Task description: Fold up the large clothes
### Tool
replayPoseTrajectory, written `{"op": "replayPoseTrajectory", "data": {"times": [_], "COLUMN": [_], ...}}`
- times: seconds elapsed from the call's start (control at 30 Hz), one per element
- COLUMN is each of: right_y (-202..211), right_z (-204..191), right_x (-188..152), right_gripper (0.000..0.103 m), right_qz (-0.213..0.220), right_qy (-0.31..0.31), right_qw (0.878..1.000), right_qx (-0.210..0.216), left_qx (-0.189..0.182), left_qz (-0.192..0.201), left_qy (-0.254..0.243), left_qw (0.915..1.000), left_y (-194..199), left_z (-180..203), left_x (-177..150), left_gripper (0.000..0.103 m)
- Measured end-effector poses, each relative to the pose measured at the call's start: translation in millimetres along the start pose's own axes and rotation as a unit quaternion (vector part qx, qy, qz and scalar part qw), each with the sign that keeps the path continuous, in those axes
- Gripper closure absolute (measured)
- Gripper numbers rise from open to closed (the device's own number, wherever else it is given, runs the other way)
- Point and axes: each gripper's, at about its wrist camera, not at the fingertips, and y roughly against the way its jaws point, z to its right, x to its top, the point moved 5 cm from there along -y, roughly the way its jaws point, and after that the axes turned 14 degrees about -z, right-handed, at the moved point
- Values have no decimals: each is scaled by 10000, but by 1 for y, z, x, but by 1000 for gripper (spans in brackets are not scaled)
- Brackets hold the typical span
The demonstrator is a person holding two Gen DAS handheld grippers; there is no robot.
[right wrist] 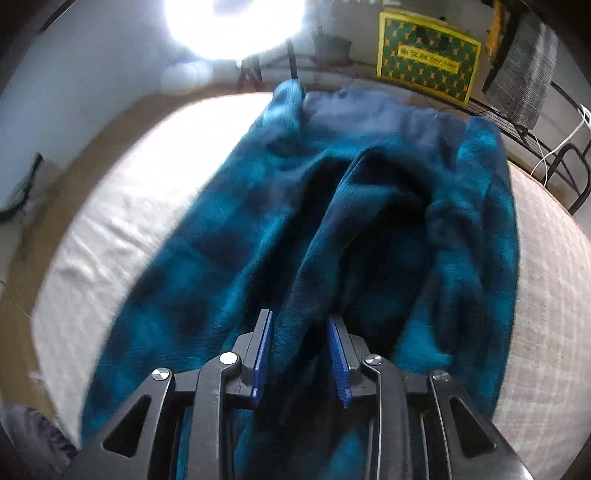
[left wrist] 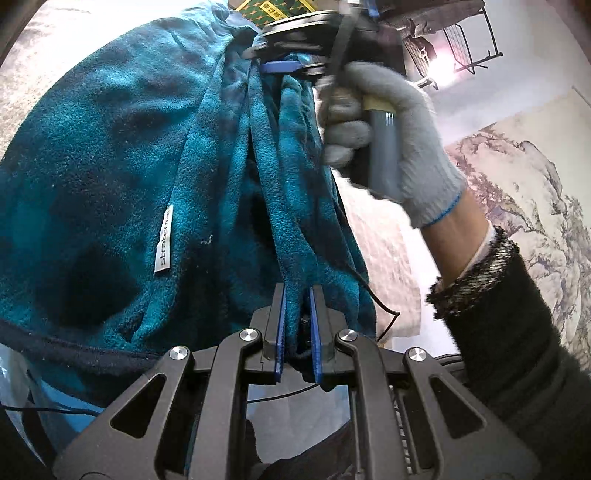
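The fleece (left wrist: 110, 155), a teal and dark checked garment, served as the landmark. It hung in bunched folds between the two grippers and spread down onto the bed (right wrist: 122, 206), which carried a pale cover.

Left gripper (left wrist: 297, 295): jaws nearly closed, blue pads pinching a narrow fold of the fleece. The cloth rose taut from the pads toward the right gripper (left wrist: 284, 66), seen at the fleece's upper end. A white label (left wrist: 164, 240) was sewn to the fleece, left of the pinched fold. A dark hem ran along the fleece's lower edge.

Right gripper (right wrist: 301, 332): jaws partly apart, a thick ridge of fleece lying between the pads. Whether the pads pressed on the cloth could not be told; the view was blurred. From the left wrist view, a blue finger of this gripper lay against the top of the fleece.

A gloved hand (left wrist: 391, 140) gripped the right gripper's handle, just right of the fleece. Its sleeve (left wrist: 517, 325) was dark with a knitted cuff.

Beyond the fleece's far edge stood a green and yellow box (right wrist: 424, 70). A black wire rack (right wrist: 532, 110) stood to the right of the box. A strong light (right wrist: 229, 26) glared above the fleece's far left.
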Motion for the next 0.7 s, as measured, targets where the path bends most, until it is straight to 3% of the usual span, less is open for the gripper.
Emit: {"op": "replayPoseTrajectory", "data": {"times": [0.17, 0.43, 0.57, 0.7], "right_y": [57, 166, 191, 176], "right_z": [33, 74, 72, 60], "right_x": [-19, -104, -174, -235], "right_gripper": [70, 68, 68, 68], "right_qz": [537, 1407, 1428, 1121], "right_qy": [-464, -901, -966, -1097], "right_qw": [9933, 9783, 9794, 9826], "right_qx": [915, 1223, 1049, 998], "left_qx": [4, 78, 277, 581], "left_qz": [14, 44, 116, 218], "left_qy": [-49, -149, -199, -443], "left_qw": [10000, 9998, 9994, 9971], "left_y": [-2, 7, 11, 18], "left_z": [0, -1, 0, 6], "left_x": [-3, -10, -15, -18], "left_gripper": [94, 94, 94, 93]}}
